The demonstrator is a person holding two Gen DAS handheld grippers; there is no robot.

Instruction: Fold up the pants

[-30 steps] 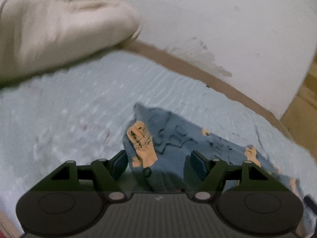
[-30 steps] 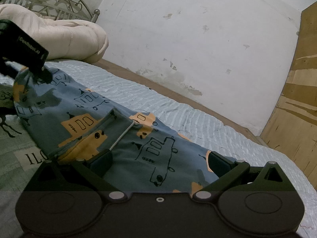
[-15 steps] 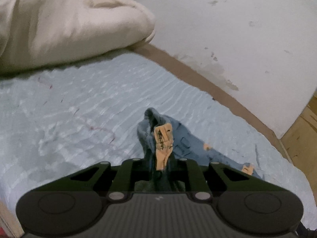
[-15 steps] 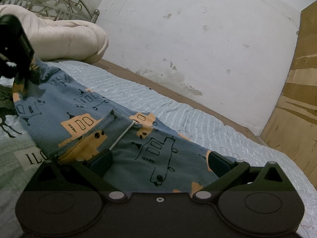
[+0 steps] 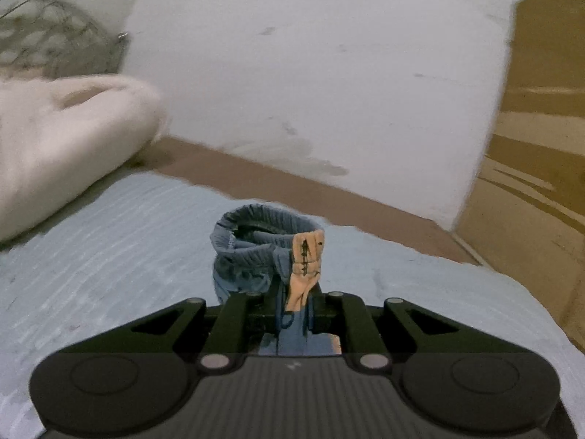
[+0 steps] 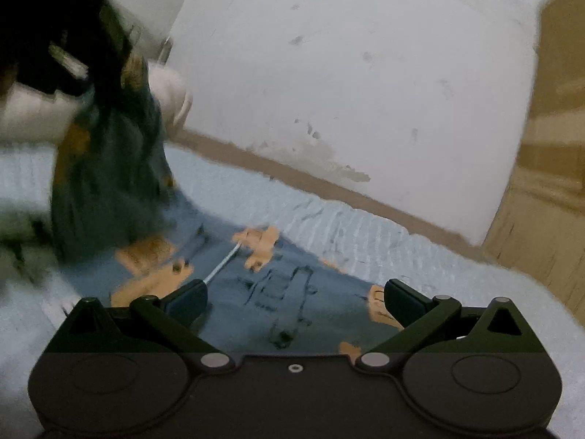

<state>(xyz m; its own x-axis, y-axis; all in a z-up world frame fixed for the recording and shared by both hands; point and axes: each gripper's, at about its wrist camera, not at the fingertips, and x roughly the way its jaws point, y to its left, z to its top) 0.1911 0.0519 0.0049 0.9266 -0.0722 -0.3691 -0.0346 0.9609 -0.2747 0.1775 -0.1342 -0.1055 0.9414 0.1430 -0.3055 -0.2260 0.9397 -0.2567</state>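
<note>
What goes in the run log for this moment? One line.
task: fold pants | left gripper: shut on pants cuff, lifted | right gripper: open above pants on bed

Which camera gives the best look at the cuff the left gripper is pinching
The left wrist view: the left gripper is shut on the pants cuff, sharp and centred. The right wrist view shows that lifted end only as a dark blur.

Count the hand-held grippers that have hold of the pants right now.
1. The left hand-held gripper is shut on a bunched cuff of the pants, lifted off the bed. The right hand-held gripper hangs open above the cloth.
</note>
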